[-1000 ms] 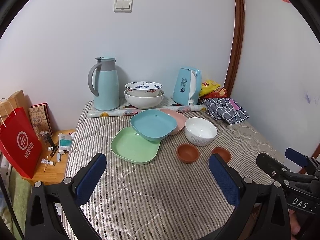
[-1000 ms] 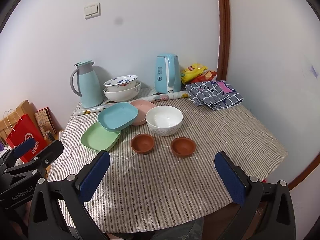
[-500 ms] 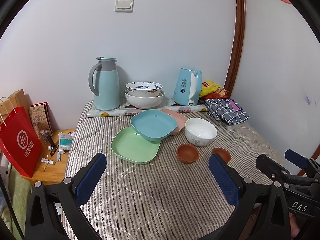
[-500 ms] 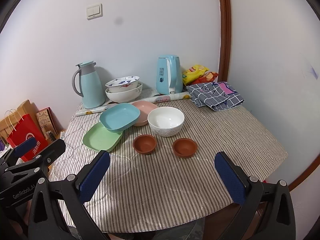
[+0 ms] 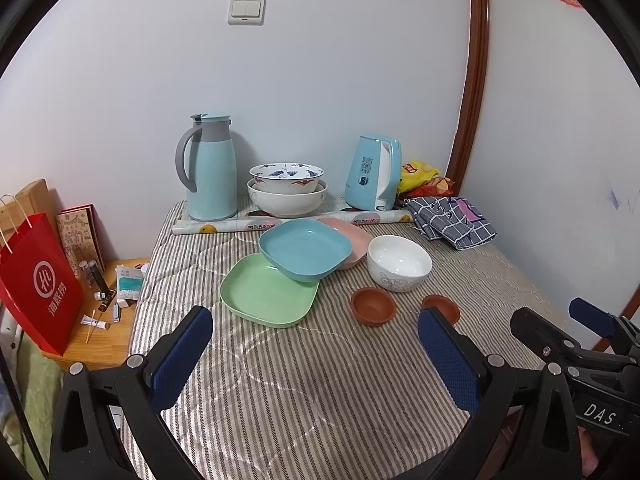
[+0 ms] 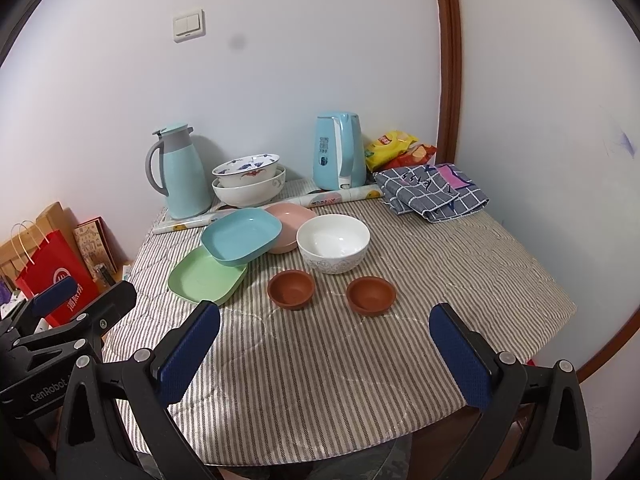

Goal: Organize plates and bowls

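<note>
The three square plates are lying overlapped at the middle of the bench (image 6: pixel 500 264): the blue plate (image 6: pixel 240 236) is resting tilted on the green plate (image 6: pixel 202 276) and against the pink plate (image 6: pixel 292 220). Just to their right the white bowl (image 6: pixel 334 242) is standing, and in front of it two small brown bowls (image 6: pixel 291 289) (image 6: pixel 371 294) are sitting apart. Two patterned bowls (image 6: pixel 248 184) are already nesting at the back, between the thermos jug (image 6: pixel 182 172) and the kettle (image 6: pixel 338 150).

Both tools are hovering over the near edge, empty: the left hand-held gripper (image 5: pixel 316 356) is spread wide, and so is the right hand-held gripper (image 6: pixel 326 346). Probably the reach is only beginning. The right one is looking well placed for nesting one brown bowl into the other; pinching the rim squarely should be keeping it level.
</note>
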